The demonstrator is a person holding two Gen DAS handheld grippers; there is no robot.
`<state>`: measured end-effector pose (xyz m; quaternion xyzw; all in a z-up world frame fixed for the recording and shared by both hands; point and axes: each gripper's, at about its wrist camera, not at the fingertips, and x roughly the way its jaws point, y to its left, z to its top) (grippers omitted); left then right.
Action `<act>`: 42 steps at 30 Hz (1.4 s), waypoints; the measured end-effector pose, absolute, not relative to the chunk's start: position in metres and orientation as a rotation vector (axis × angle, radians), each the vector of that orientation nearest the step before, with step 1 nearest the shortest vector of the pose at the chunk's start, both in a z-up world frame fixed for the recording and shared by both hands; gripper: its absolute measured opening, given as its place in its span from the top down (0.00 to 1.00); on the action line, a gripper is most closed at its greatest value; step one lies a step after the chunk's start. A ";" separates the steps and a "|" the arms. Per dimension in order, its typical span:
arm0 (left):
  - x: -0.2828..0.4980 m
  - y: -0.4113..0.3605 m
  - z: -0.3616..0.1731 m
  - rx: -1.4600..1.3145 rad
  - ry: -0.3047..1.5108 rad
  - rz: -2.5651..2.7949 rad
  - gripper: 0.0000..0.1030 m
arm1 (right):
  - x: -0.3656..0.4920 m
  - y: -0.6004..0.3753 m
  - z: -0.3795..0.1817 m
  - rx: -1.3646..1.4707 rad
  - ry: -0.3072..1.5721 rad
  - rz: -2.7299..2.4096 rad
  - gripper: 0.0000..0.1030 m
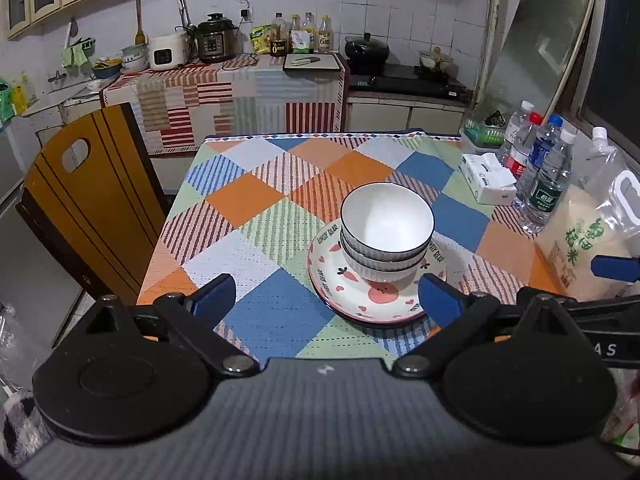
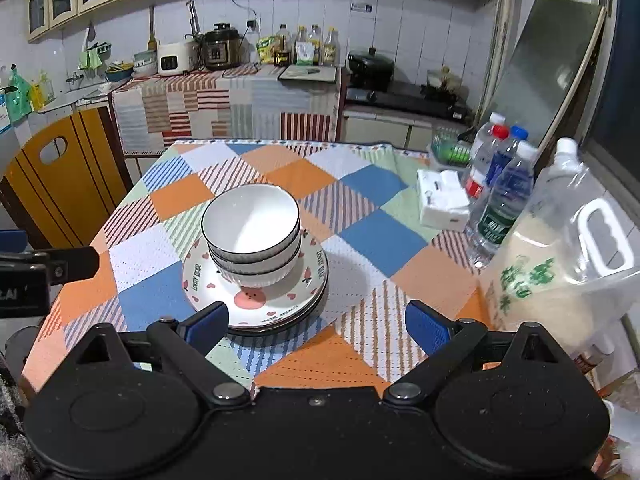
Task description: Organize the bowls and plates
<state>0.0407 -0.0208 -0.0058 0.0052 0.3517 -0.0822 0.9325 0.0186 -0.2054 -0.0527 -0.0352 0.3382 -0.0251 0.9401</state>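
Two white bowls [image 1: 386,232] with dark rims are nested and stand on a stack of pink bear-print plates [image 1: 374,298] on the checked tablecloth. The same bowls [image 2: 252,226] and plates [image 2: 256,300] show in the right wrist view. My left gripper [image 1: 326,298] is open and empty, held above the table's near edge just left of the stack. My right gripper [image 2: 316,322] is open and empty, just right of the stack. The right gripper's blue fingertip [image 1: 614,268] shows at the right edge of the left wrist view.
Water bottles [image 1: 538,168], a tissue box [image 1: 486,178] and a rice bag [image 1: 588,240] crowd the table's right side. A wooden chair [image 1: 84,200] stands at the left. The kitchen counter [image 1: 240,92] with appliances lies beyond.
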 end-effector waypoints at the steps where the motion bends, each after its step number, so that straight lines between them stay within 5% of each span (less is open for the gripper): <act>1: 0.039 -0.021 -0.006 0.013 0.719 -0.170 0.04 | 0.016 -0.205 -0.052 -0.075 0.685 -0.053 0.06; 42: 0.032 -0.028 -0.032 0.033 0.717 -0.116 0.00 | -0.005 -0.207 -0.067 -0.073 0.632 -0.097 0.04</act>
